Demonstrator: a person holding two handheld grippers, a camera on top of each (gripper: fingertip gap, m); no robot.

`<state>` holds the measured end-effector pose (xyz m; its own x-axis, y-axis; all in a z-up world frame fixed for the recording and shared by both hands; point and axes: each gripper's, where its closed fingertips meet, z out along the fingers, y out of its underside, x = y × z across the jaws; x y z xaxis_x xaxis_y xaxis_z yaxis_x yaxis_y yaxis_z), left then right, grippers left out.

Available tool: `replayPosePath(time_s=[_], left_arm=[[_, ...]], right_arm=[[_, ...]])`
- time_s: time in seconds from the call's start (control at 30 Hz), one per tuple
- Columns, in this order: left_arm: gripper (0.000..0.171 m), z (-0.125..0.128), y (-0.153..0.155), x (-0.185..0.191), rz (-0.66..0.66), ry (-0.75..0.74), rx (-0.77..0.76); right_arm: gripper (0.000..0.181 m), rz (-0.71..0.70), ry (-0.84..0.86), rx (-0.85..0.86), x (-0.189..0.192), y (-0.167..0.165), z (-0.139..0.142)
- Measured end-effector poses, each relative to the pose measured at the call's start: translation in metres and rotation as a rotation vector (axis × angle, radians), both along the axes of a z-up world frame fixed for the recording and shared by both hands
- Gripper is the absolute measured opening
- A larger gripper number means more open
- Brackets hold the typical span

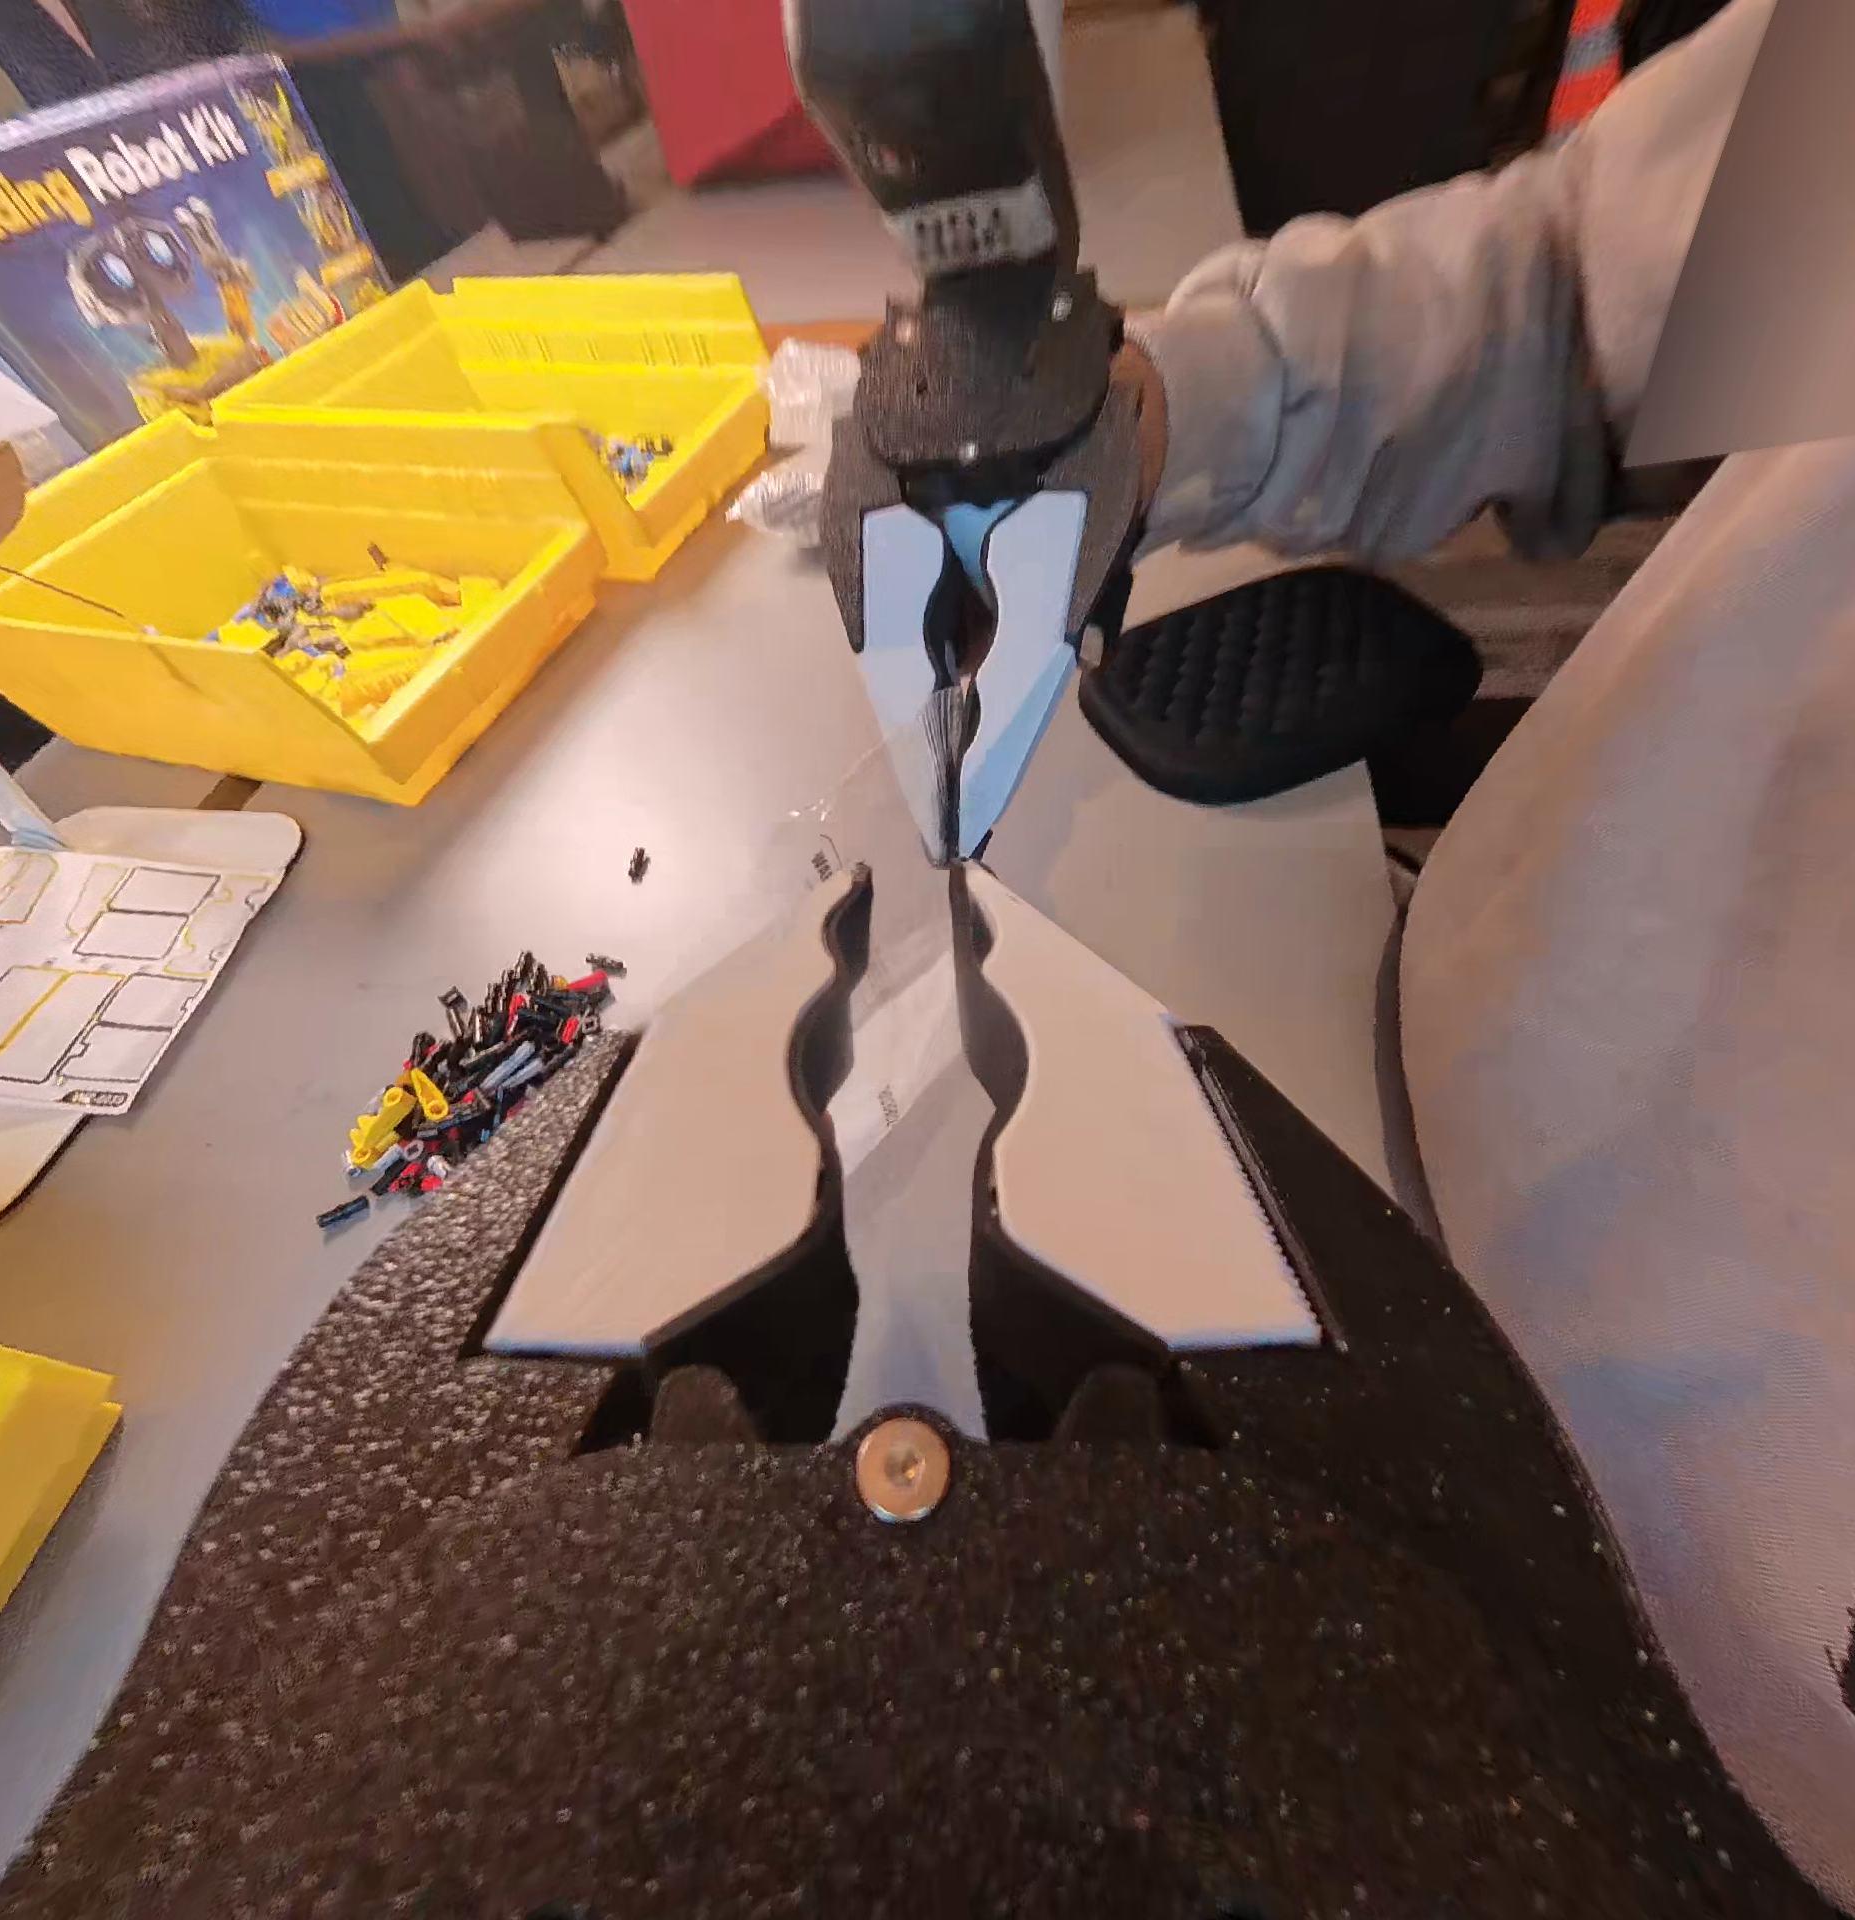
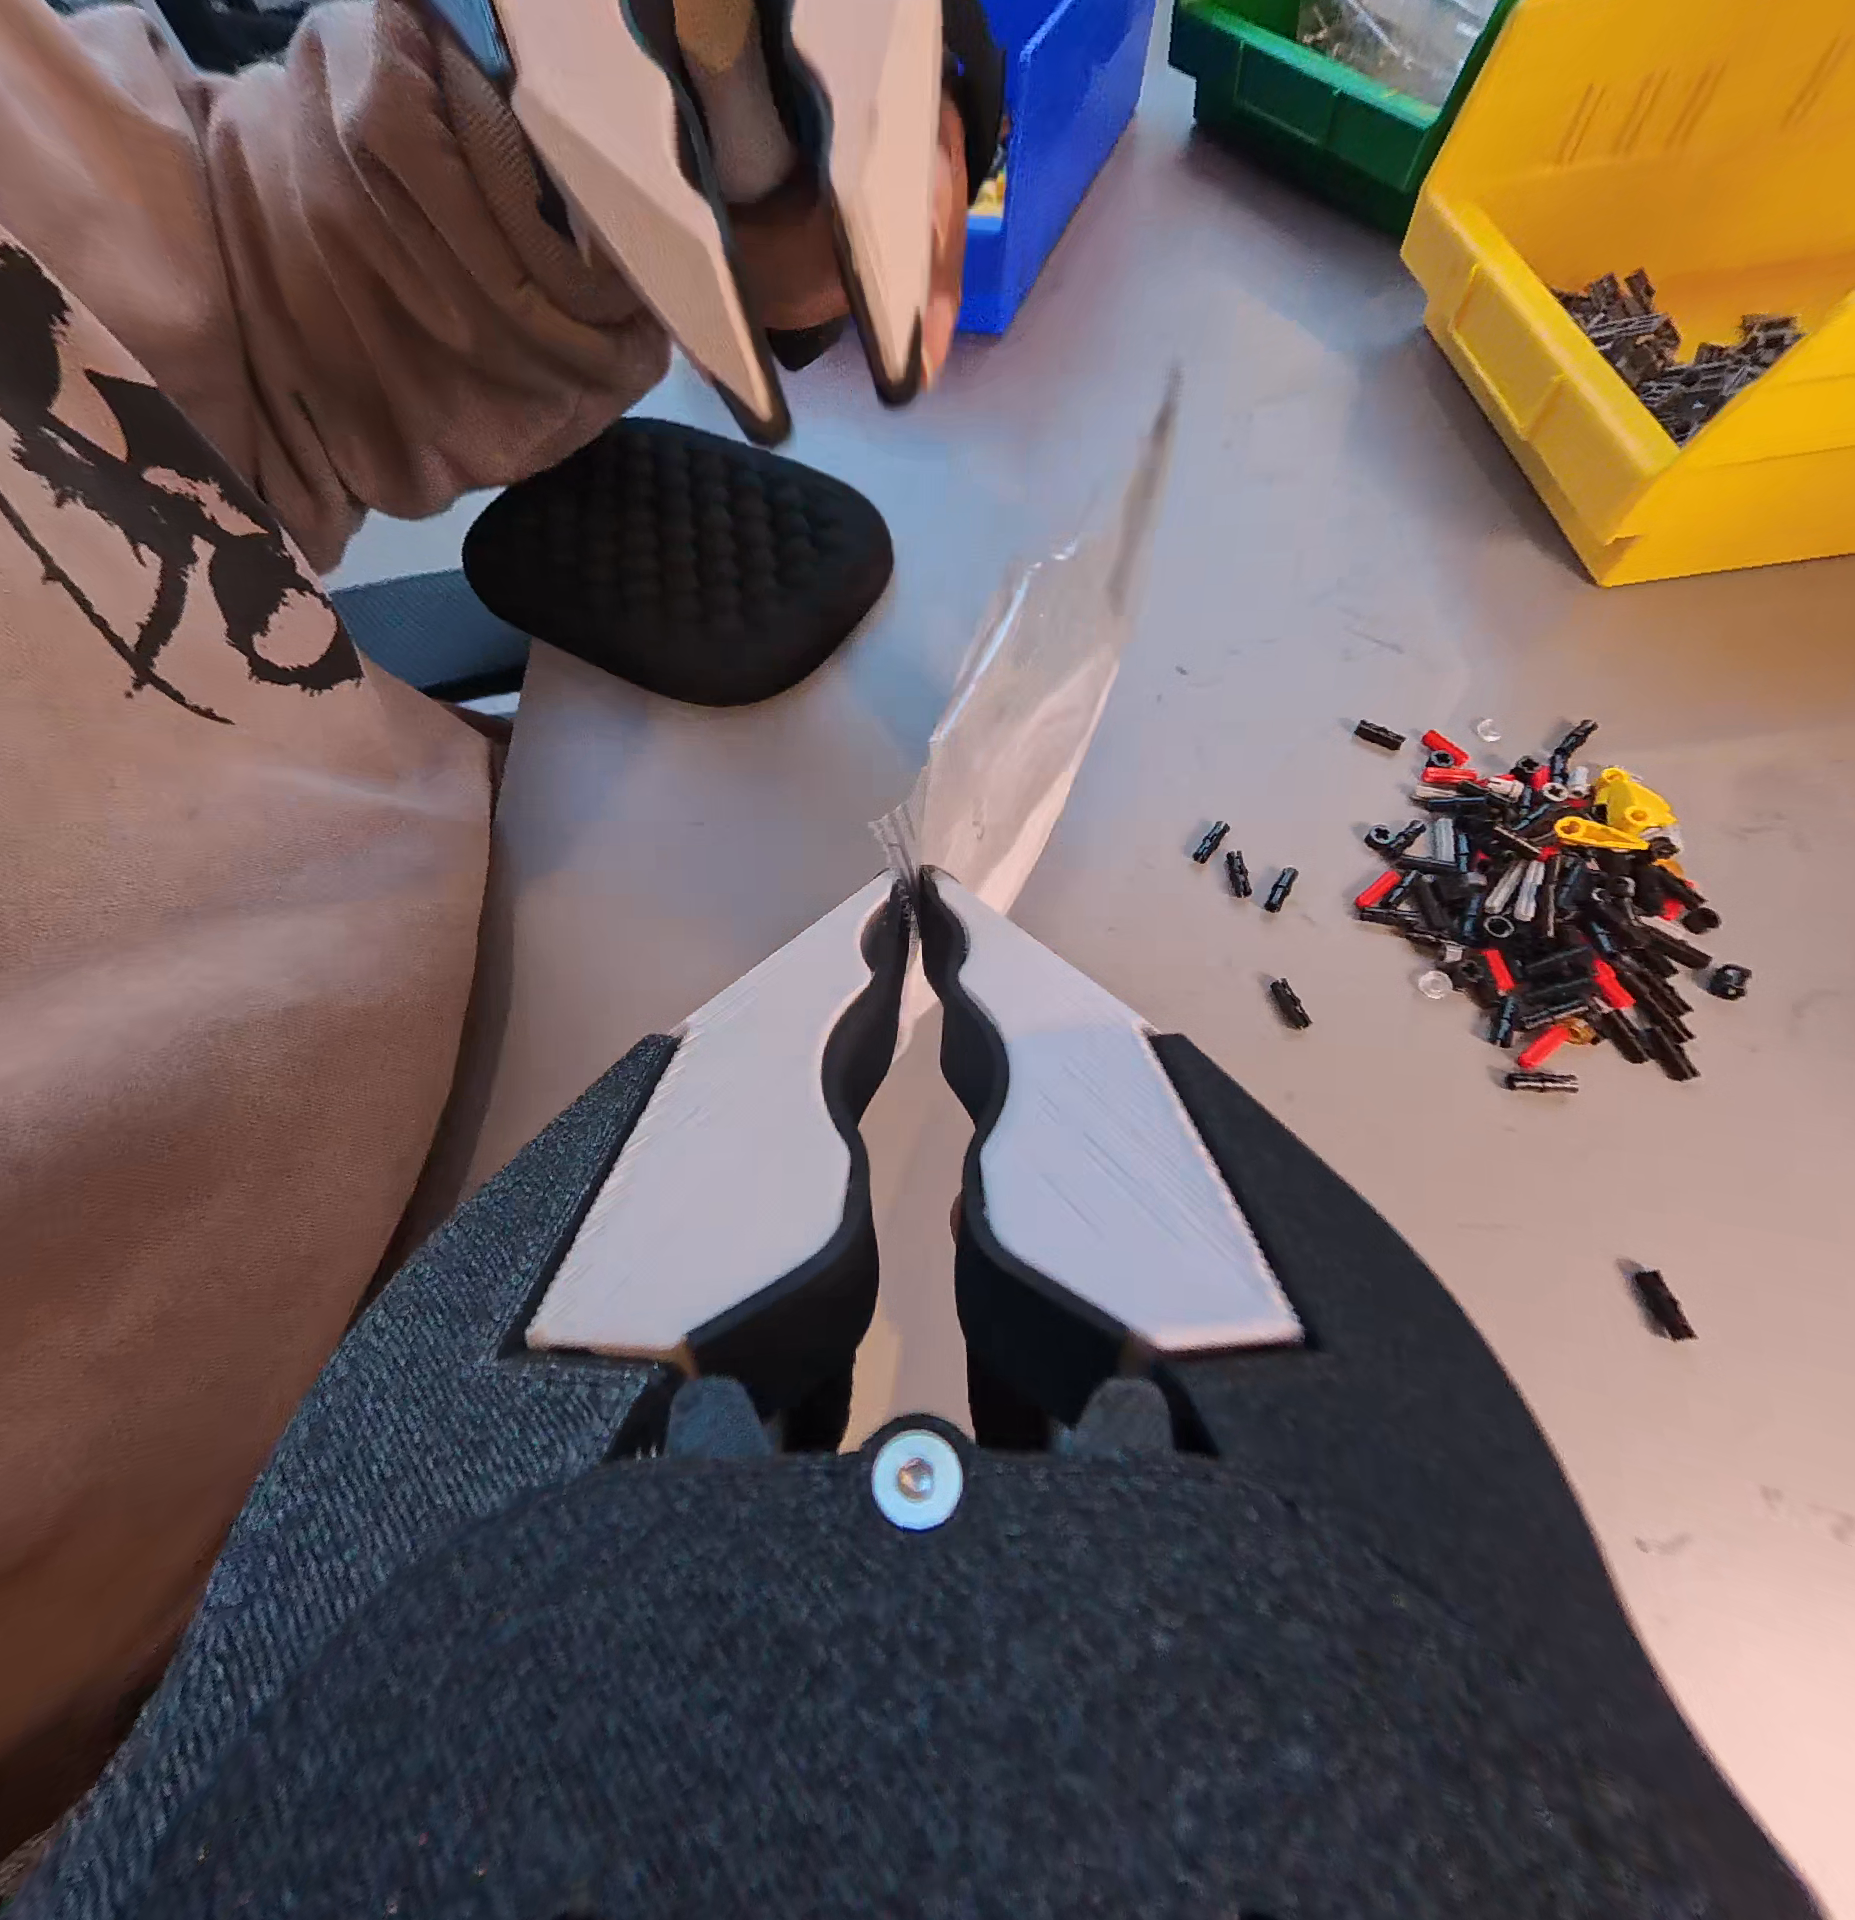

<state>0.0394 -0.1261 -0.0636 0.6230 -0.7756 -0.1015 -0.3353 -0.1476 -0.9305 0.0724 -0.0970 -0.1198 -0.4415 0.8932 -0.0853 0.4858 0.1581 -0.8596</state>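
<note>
My right gripper (image 2: 907, 883) is shut on the corner of a clear plastic bag (image 2: 1027, 686), which trails up and to the right above the grey table (image 2: 1318, 520). My left gripper (image 1: 912, 875) is open and holds nothing. Its tips face the right gripper (image 1: 949, 847), almost tip to tip, and the bag (image 1: 897, 1049) shows through the gap between its fingers. In the right wrist view the left gripper (image 2: 829, 405) hangs open to the upper left of the bag, apart from it. A pile of small black, red and yellow parts (image 2: 1546, 904) lies on the table right of the bag; it also shows in the left wrist view (image 1: 487, 1060).
Yellow bins (image 1: 279, 623) with small parts stand at the back left, before a blue printed box (image 1: 154, 229). A printed sheet (image 1: 92, 966) lies at the left. A yellow bin (image 2: 1629, 312), a blue bin (image 2: 1048, 156) and a green bin (image 2: 1307, 94) stand beyond. A black bumpy armrest (image 2: 684, 561) and a person's sleeve (image 1: 1370, 384) are close. Some 8 centimetres of space lies between my two pairs of fingers.
</note>
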Motion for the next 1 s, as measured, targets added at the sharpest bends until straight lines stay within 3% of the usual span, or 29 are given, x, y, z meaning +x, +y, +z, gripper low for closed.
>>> replayPosePath(time_s=[0.1, 0.23, 0.3, 0.4, 0.47, 0.57, 0.63, 0.73, 0.8, 1.0], left_arm=[[0.027, 0.006, 0.002, -0.032, 0.070, -0.093, 0.030], [0.052, -0.050, 0.026, -0.068, 0.141, -0.059, -0.097], [0.044, -0.069, 0.030, -0.059, 0.074, -0.089, -0.157], [0.000, -0.088, 0.027, -0.035, -0.048, -0.006, -0.187], [0.000, -0.099, 0.031, -0.029, -0.046, 0.054, -0.214], [0.000, -0.103, 0.030, -0.027, -0.026, 0.036, -0.230], [0.000, -0.105, 0.027, -0.031, 0.005, 0.032, -0.228], [0.000, -0.105, 0.024, -0.036, 0.036, 0.011, -0.226], [0.000, -0.102, 0.023, -0.034, 0.035, -0.002, -0.211], [0.000, -0.098, 0.022, 0.000, -0.033, 0.026, -0.184]], right_arm=[[0.000, 0.003, 0.040, -0.022, 0.007, 0.011, -0.002], [0.000, 0.082, 0.066, -0.029, 0.020, 0.011, -0.004], [0.000, 0.121, 0.065, -0.035, 0.023, 0.008, -0.004], [0.000, 0.121, 0.056, -0.002, 0.022, 0.012, -0.009], [0.001, 0.080, 0.052, 0.011, 0.020, 0.019, -0.015], [0.019, 0.027, 0.016, 0.028, 0.021, 0.024, -0.030], [0.019, 0.010, -0.015, 0.057, 0.025, 0.025, -0.041], [0.016, -0.012, -0.057, 0.077, 0.031, 0.026, -0.053], [0.002, -0.019, -0.060, 0.071, 0.028, 0.022, -0.056], [0.000, -0.017, -0.001, 0.062, -0.007, 0.008, -0.057]])
